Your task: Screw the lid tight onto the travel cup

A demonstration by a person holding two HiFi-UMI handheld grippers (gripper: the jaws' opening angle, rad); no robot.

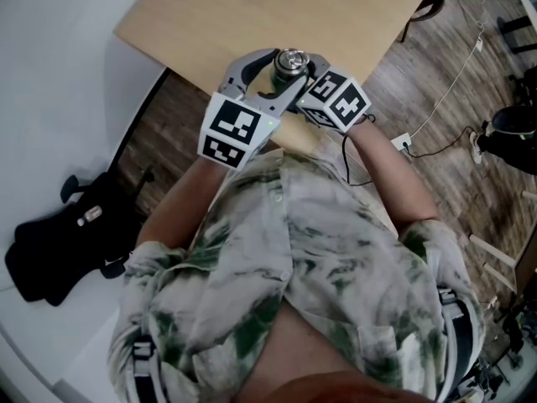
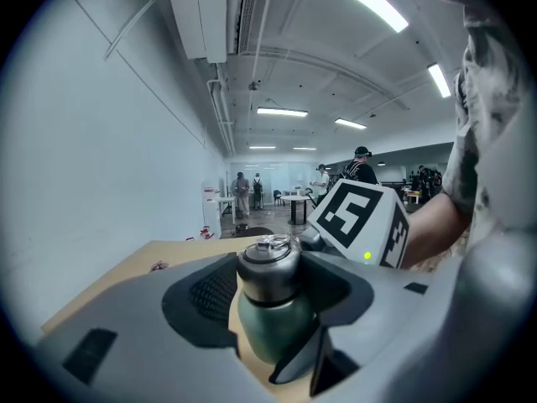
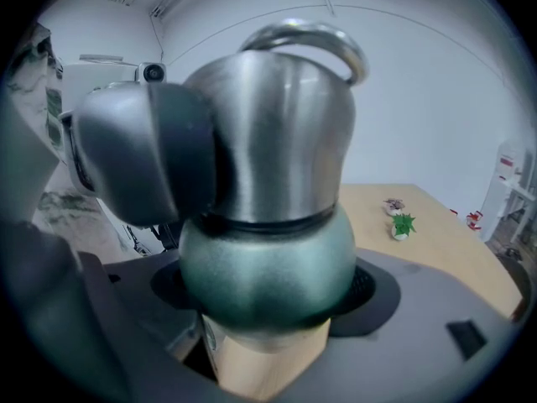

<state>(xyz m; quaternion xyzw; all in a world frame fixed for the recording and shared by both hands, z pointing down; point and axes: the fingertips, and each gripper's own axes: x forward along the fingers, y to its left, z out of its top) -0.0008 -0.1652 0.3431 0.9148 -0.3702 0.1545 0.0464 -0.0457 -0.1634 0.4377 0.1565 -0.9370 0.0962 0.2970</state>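
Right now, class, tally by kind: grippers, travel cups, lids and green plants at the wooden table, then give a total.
Grey two-jaw grippers: 2 (left gripper, right gripper)
Green metal travel cup: 1
Shiny steel lid with ring handle: 1
Small green leafy plant: 1
Total: 5

Wooden table [image 1: 210,23], plank floor [image 1: 445,99], white wall [image 2: 101,141].

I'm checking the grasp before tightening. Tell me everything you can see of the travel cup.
The travel cup is upright at the near edge of the wooden table. Its rounded body is matte green; the lid, seated on it, looks like brushed steel with a loop on top. The right gripper holds the body between its fingers. The left gripper flanks the lid, one finger against it.
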